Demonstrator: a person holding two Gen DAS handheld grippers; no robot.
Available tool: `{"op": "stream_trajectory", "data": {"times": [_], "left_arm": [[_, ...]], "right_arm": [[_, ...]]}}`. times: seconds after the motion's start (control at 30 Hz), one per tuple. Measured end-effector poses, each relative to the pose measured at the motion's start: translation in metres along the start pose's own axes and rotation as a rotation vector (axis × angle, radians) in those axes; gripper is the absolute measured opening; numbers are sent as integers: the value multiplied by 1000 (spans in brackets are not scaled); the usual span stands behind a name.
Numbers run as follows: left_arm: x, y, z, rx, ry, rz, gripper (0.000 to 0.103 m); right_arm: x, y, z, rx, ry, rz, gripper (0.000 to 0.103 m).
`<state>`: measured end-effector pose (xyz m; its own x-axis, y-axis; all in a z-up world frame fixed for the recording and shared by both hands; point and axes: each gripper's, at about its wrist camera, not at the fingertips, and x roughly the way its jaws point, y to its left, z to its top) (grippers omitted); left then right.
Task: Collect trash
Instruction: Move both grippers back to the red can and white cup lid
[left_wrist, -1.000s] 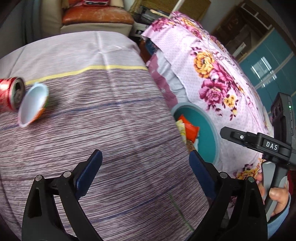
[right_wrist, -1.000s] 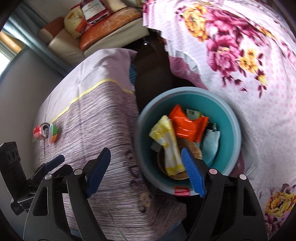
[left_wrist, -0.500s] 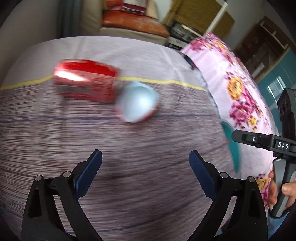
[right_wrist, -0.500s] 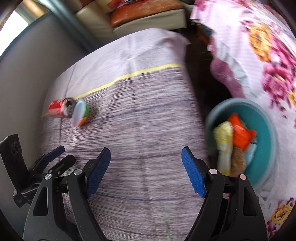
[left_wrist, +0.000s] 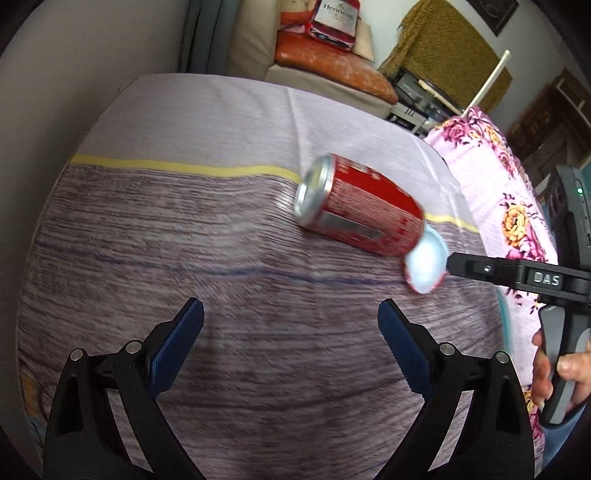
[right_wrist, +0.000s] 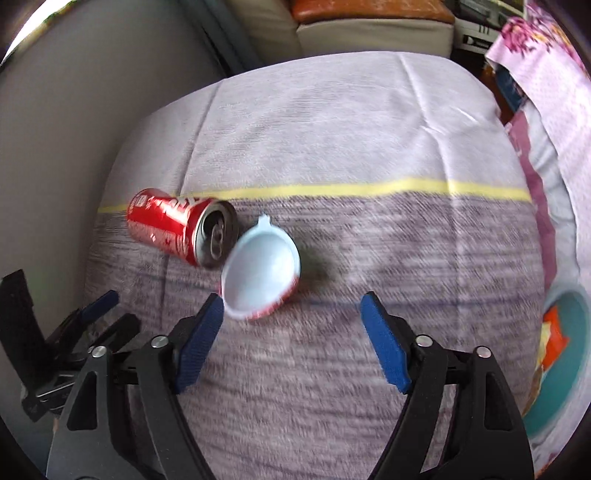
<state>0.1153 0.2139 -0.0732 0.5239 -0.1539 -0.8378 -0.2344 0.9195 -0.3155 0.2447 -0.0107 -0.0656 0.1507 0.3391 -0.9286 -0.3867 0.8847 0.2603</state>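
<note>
Poised empty above the cloth, left gripper (left_wrist: 291, 332) gaping toward the red soda can (left_wrist: 360, 210) at one o'clock, right gripper (right_wrist: 291, 332) narrowing, nothing between, toward the plastic cup (right_wrist: 262, 267) at eleven o'clock.

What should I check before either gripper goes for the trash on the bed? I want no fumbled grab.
1. Left gripper empty, jaws apart: ok.
2. Right gripper empty: ok; its jaws are closing with nothing between them.
3. Can reachable: ok, lying on its side on the blanket, open end toward the cup.
4. Cup reachable: ok, tipped over, white inside showing, just ahead of the right gripper's left finger.
5. Can and cup apart: cannot tell, they overlap in both views.
6. Bin ready: ok, at the bed's right edge, wrappers already inside.
</note>
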Motion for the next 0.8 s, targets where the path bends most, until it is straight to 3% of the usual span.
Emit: {"op": "stream_trajectory", "data": {"times": [0.03,0.17,0.27,0.4,0.47,0.57,0.73,0.8], "left_arm": [[0,2,2,5,1,2,95],[3,3,17,69,-5,9,95],[7,-2,33,141,-10,11,95],[11,-17,54,219,-4,-30,95],[12,-29,65,279,-2,-53,95],[17,-53,77,452,35,-88,95],[29,-89,73,816,89,2,95],[37,-96,70,902,127,16,95]], "right_arm": [[3,4,2,-2,6,-4,62],[17,5,4,2,26,-15,58],[22,5,8,6,34,-14,47],[27,11,8,-14,47,-3,8],[24,13,9,-23,37,-4,6],[11,12,10,-26,24,-2,4],[-7,3,8,-27,15,-5,4],[-9,-2,8,-21,23,0,4]]}}
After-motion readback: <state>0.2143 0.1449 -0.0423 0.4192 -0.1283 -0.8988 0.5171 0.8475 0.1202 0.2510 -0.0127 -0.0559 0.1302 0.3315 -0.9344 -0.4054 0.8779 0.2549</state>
